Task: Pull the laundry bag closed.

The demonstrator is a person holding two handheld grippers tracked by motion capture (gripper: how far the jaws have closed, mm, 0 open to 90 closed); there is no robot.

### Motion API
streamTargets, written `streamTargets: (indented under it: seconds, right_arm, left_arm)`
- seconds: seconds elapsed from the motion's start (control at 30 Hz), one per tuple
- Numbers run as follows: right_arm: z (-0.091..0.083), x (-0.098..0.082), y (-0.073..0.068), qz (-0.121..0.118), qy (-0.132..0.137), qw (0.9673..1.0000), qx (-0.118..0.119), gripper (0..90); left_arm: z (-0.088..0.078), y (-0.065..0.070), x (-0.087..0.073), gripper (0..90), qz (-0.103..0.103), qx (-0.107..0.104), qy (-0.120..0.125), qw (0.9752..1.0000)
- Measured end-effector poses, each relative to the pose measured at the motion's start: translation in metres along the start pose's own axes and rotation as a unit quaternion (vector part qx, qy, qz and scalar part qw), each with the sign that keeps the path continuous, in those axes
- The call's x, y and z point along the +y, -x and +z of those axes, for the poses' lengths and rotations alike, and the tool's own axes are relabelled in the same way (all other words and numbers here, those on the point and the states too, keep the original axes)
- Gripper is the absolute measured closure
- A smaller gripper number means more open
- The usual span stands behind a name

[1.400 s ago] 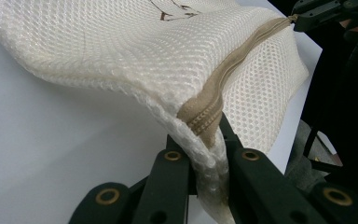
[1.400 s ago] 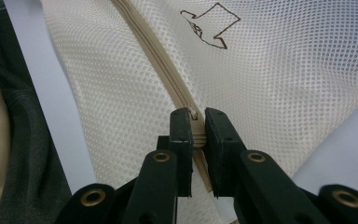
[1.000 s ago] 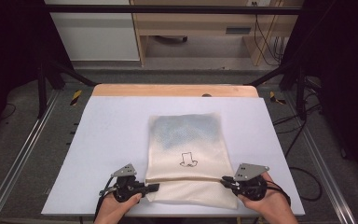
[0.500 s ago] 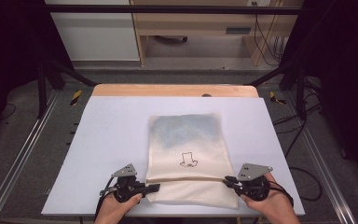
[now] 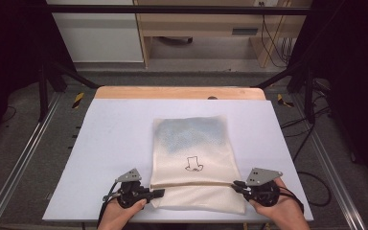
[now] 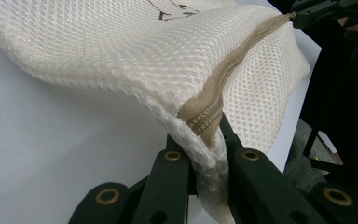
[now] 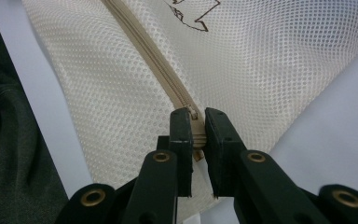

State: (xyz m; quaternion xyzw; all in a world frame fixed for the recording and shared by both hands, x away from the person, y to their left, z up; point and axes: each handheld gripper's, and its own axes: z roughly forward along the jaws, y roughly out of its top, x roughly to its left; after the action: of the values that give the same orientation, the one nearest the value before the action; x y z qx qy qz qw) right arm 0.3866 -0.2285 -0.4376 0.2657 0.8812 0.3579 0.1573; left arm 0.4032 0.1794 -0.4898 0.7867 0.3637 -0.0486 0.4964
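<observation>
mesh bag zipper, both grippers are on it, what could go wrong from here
1. The left gripper pinches just the bag's edge at the zipper end; a pull might let the thin fold slip free.
2. The right gripper clamps a small bit at the zipper's other end, so the grip could pop off.
3. The mesh bag lies loose on the table and may bunch instead of unzipping.

Both hands low at the near table edge, forearms entering from the bottom. Left gripper [image 5: 159, 192] points inward toward the right, jaws clamped tight on fabric. Right gripper [image 5: 235, 185] points inward toward the left, jaws pinched together the same way. The 2 grippers face each other, well apart.
</observation>
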Motion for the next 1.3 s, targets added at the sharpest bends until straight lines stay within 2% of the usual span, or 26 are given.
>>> streamTargets:
  seconds: [0.63, 0.93, 1.3]
  right_arm:
    - [-0.002, -0.007, 0.0, 0.005, -0.003, 1.0, -0.003, 82.0]
    - [-0.007, -0.012, 0.004, 0.014, 0.0, 0.9999, -0.01, 82.0]
    - [-0.007, -0.013, 0.004, 0.013, -0.004, 0.9998, -0.012, 82.0]
  left_arm:
    - [-0.002, 0.0, 0.001, 86.3, -0.005, -0.002, 0.006, 1.0]
    - [-0.003, 0.0, 0.002, 86.3, -0.002, 0.0, 0.009, 1.0]
    - [-0.003, 0.001, 0.002, 86.3, -0.001, -0.003, 0.01, 0.9999]
